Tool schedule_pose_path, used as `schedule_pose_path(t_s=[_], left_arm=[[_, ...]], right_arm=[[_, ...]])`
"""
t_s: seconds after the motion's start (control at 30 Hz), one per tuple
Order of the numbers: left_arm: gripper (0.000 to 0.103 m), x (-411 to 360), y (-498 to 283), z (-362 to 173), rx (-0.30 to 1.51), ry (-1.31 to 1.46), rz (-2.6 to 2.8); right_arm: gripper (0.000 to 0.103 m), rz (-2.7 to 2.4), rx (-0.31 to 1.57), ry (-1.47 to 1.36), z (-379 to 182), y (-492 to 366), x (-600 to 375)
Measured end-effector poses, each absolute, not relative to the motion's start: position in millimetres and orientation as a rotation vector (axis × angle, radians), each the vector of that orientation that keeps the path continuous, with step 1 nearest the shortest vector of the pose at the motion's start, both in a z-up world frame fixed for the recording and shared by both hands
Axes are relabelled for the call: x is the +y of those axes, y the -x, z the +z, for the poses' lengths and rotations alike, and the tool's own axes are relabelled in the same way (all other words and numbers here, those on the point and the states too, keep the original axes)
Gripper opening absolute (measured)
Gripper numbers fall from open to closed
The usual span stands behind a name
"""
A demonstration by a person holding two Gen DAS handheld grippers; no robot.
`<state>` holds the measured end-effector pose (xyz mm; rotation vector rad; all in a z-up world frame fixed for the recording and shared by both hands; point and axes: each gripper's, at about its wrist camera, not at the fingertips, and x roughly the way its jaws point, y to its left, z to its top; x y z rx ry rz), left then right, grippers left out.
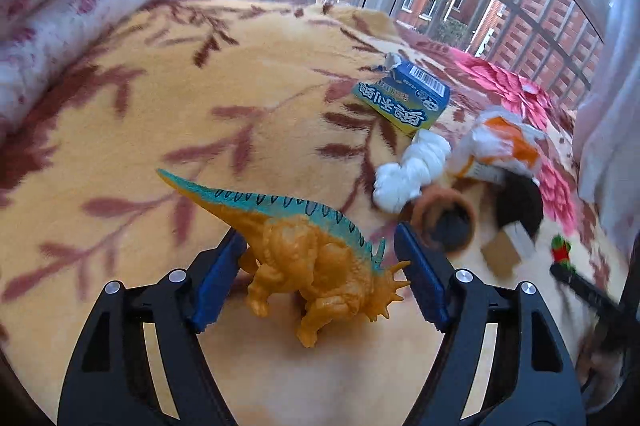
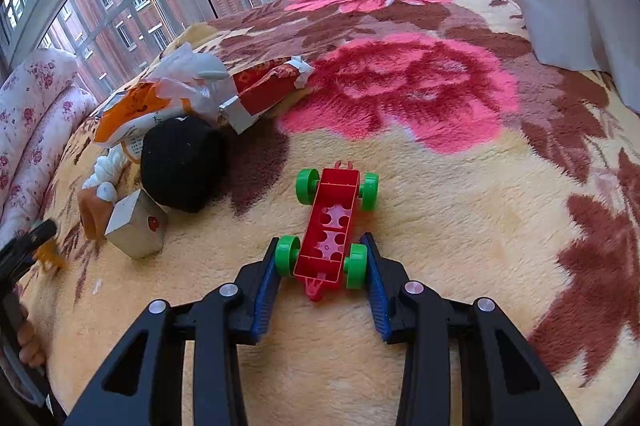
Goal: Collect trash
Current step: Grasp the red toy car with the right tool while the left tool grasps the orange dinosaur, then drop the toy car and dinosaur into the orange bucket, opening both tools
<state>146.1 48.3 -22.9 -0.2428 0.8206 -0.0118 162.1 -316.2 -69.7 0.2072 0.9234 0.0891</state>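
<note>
Left claw (image 1: 320, 276) spread wide around an orange dinosaur toy (image 1: 316, 258), right claw (image 2: 322, 272) narrow, straddling a red toy car (image 2: 330, 226), wheels just beside the pads, trash pile of blue carton (image 1: 404, 98), white tissue (image 1: 408, 174), orange-white bag (image 2: 156, 102) on the floral blanket (image 2: 460, 226)

Both wrist views low, close over blanket (image 1: 168, 130); share trash pile (image 2: 168, 114).

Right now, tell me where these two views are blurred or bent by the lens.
Left wrist view: the orange dinosaur between the left gripper fingers is sharp, while the black pouch and right gripper at the right edge smear with motion blur; window bars bow strongly. Right wrist view: the red toy car is crisp; blur only at the far-left edge.
</note>
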Motion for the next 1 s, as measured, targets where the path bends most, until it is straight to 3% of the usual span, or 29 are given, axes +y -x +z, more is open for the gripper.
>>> schedule_pose_path(t_s=[0.43,0.73,1.0], left_arm=[[0.074,21,-25,30,0.580,0.088,-0.120],[0.074,-13,56,34,0.562,0.002,-0.246],[0.074,-27,118,7,0.618,-0.080,-0.310]], right_arm=[[0.039,0.148,0.795,-0.150,-26,-120,-296],[0.039,0.334,0.701,-0.069,27,0,-258],[0.039,0.449,0.737,-0.019,19,96,-239]])
